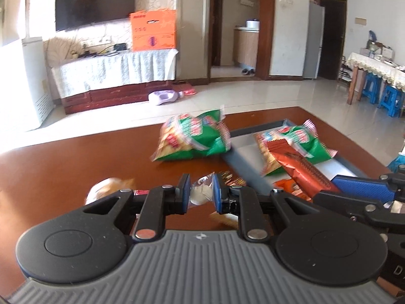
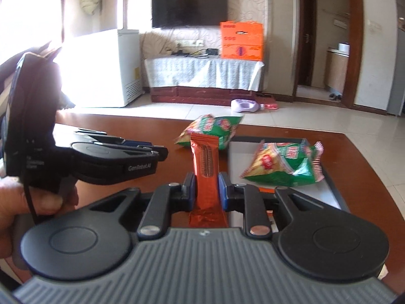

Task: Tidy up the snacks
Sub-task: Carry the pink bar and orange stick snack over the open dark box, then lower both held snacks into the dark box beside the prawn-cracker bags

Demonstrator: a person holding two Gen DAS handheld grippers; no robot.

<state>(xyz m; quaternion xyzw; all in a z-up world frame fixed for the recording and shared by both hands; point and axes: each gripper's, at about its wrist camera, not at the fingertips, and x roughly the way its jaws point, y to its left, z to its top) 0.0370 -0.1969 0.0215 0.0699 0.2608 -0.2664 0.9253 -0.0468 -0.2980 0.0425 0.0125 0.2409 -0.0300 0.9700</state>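
Right wrist view shows the right claw clamped on an orange snack bar; left claw pinches a clear wrapper; best lowered flat into the grey tray at right of frame

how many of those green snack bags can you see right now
2. One green snack bag lies on the wooden table just beyond the grey tray; the other green snack bag lies inside that tray. More could be hidden behind the grippers.

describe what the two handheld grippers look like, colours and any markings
Both match: the left gripper and right gripper have black linkage arms with silver rivets, round black discs, a ribbed grey base and blue pads. The left gripper's side reads "GenRobot.AI", with a black cable hanging.
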